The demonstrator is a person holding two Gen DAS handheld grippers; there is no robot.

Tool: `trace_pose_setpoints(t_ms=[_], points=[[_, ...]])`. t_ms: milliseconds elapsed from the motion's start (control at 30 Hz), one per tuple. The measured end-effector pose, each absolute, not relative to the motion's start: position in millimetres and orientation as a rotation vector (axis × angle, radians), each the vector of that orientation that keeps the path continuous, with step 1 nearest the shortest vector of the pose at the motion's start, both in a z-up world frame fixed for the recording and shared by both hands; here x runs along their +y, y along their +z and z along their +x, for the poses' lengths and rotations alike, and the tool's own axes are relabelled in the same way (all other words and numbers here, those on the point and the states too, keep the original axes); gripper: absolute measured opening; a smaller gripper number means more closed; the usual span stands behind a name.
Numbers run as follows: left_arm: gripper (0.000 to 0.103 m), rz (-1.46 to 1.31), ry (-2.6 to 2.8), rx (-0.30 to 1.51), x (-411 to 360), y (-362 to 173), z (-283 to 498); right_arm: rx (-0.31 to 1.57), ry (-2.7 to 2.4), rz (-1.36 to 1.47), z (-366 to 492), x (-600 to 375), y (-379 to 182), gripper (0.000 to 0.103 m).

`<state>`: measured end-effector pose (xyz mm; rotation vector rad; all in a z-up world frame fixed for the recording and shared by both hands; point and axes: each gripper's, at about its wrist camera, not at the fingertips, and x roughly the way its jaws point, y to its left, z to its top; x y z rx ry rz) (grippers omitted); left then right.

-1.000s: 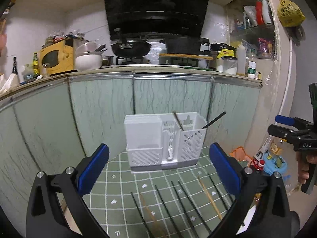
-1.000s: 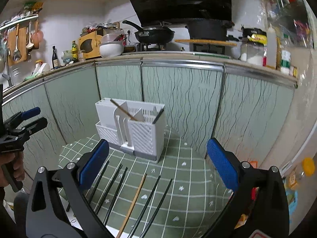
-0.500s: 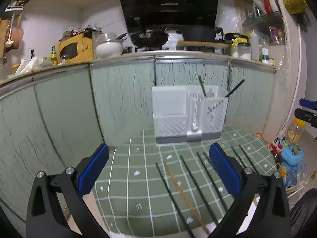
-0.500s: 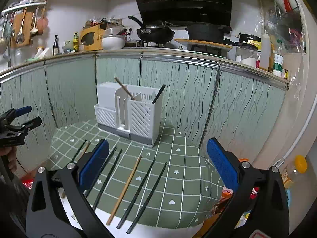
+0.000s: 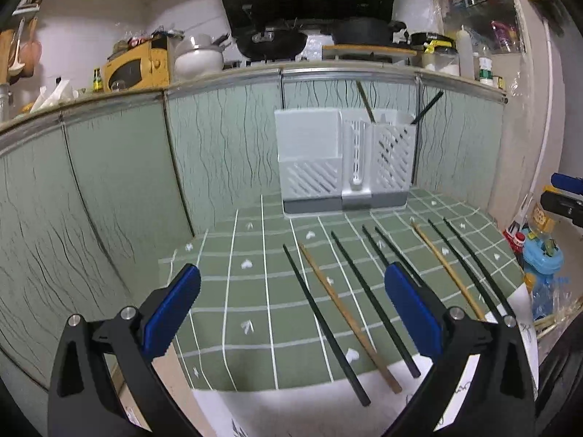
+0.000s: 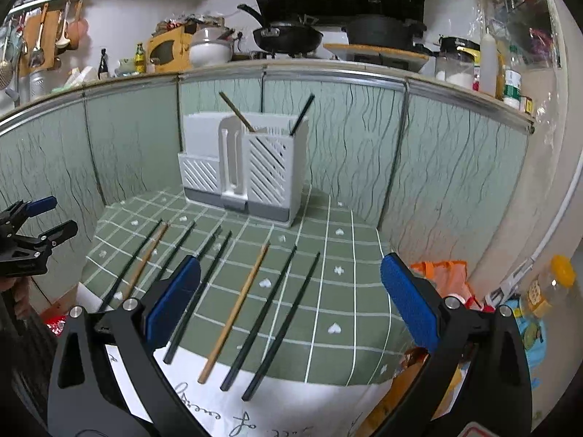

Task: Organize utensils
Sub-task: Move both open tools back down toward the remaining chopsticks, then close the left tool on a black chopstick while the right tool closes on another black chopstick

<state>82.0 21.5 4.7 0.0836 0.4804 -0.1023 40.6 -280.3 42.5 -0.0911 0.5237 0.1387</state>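
since a second ago i've pulled both grippers back from the white utensil caddy (image 5: 346, 162), so more of the green checked mat (image 5: 251, 291) shows. my left gripper (image 5: 291, 309) and right gripper (image 6: 289, 306) hang above it empty, jaws wide apart. eight loose chopsticks (image 6: 237, 309) lie in a row on the mat; two more stand in the caddy's right compartment.

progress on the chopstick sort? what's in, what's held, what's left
Done: two chopsticks, one wooden and one black, stand in the white holder.

In hand: nothing. The left gripper and right gripper are both open and empty above the mat.

Left: eight loose chopsticks on the mat, six black and two wooden, such as the wooden one in front of the right gripper. Early stage.
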Motion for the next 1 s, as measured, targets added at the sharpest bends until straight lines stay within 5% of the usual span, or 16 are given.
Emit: trace_pose_setpoints(t_ms=[600, 733, 1000], points=[[0.097, 0.032, -0.068, 0.631, 19, -54, 88, 0.672, 0.045, -0.044, 44, -285, -37, 0.095], [0.082, 0.027, -0.069, 0.661, 17, -62, 89, 0.712, 0.039, -0.022, 45, -286, -49, 0.090], [0.067, 0.035, -0.077, 0.700, 5, -77, 88, 0.765, 0.029, -0.023, 44, -282, -65, 0.079]])
